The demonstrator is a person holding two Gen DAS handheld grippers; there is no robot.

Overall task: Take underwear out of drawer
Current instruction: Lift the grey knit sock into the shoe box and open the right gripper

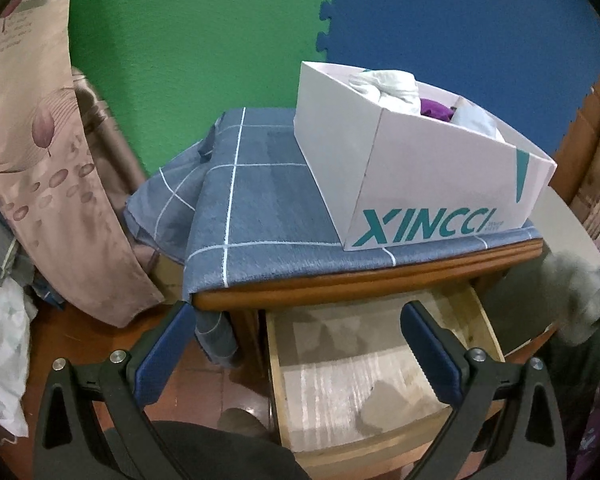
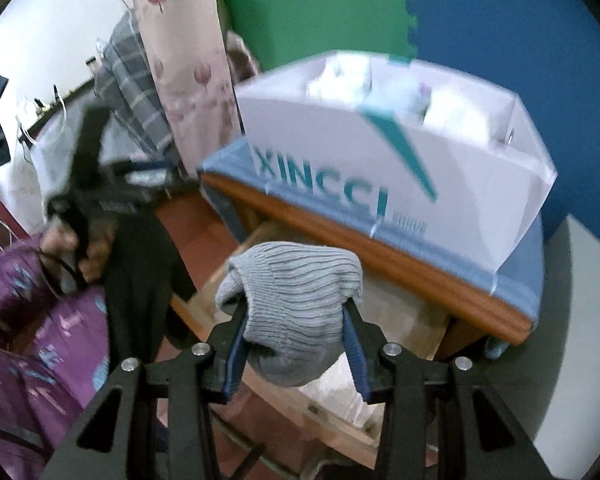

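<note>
My right gripper point(image 2: 296, 316) is shut on a grey ribbed piece of underwear point(image 2: 296, 296), bunched between its blue pads and held above the open wooden drawer point(image 2: 220, 292). In the left wrist view the same grey bundle point(image 1: 576, 292) shows blurred at the right edge, beside the nightstand. My left gripper point(image 1: 300, 320) hangs open over the drawer point(image 1: 384, 376), with nothing between its fingers. The drawer's pale lined bottom shows bare from this view. In the right wrist view a hand holds the left gripper point(image 2: 96, 196) at the far left.
A white XINCCI box point(image 1: 420, 172) with folded white and purple clothes stands on the nightstand's blue checked cloth point(image 1: 260, 200). A pink flowered pillow point(image 1: 40, 152) leans at the left. Green and blue foam mats point(image 1: 220, 32) cover the wall behind. Purple patterned fabric point(image 2: 32, 320) lies at lower left.
</note>
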